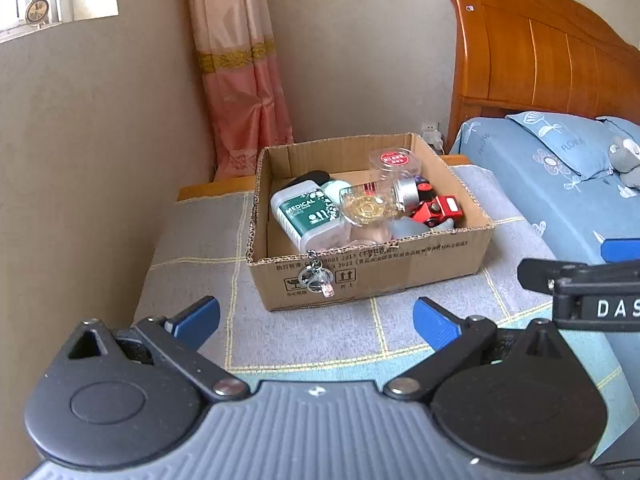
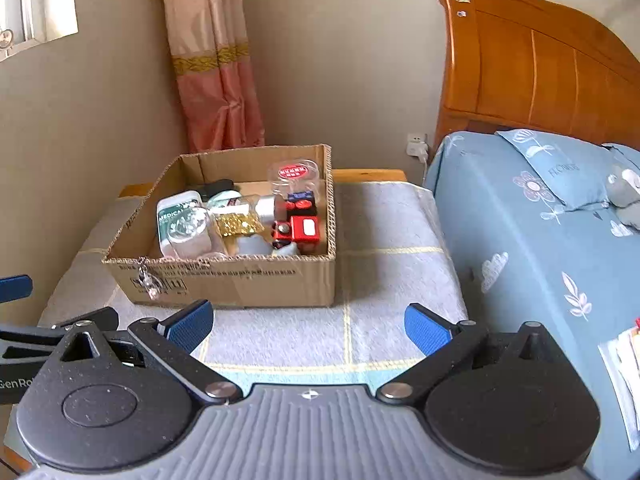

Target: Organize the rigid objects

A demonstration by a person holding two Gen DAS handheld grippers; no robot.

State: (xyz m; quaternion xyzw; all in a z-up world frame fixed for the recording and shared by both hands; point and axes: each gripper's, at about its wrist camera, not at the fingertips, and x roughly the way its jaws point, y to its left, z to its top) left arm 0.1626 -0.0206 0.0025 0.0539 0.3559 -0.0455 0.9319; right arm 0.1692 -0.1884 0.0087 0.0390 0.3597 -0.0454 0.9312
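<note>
A cardboard box (image 1: 440, 264) (image 2: 240, 280) stands on a checked grey cloth (image 1: 312, 336) (image 2: 384, 272). Inside lie a white bottle with a green MEDICAL label (image 1: 304, 210) (image 2: 176, 216), a clear jar with a red lid (image 1: 394, 164) (image 2: 298, 174), a red toy vehicle (image 1: 438, 210) (image 2: 300, 230), a clear container of gold pieces (image 1: 366, 208) (image 2: 236, 222) and a small metal tin (image 1: 408, 194) (image 2: 266, 206). A keychain (image 1: 318, 278) (image 2: 146, 280) hangs over the box's front wall. My left gripper (image 1: 316, 320) and right gripper (image 2: 308, 326) hover short of the box, both open and empty.
A bed with blue floral bedding (image 1: 560, 184) (image 2: 532, 232) and a wooden headboard (image 1: 532, 60) (image 2: 532, 72) lies to the right. A pink curtain (image 1: 240, 80) (image 2: 212, 60) hangs behind. A beige wall (image 1: 100, 160) borders the left. A wall socket with a plug (image 2: 418, 146) sits behind the table.
</note>
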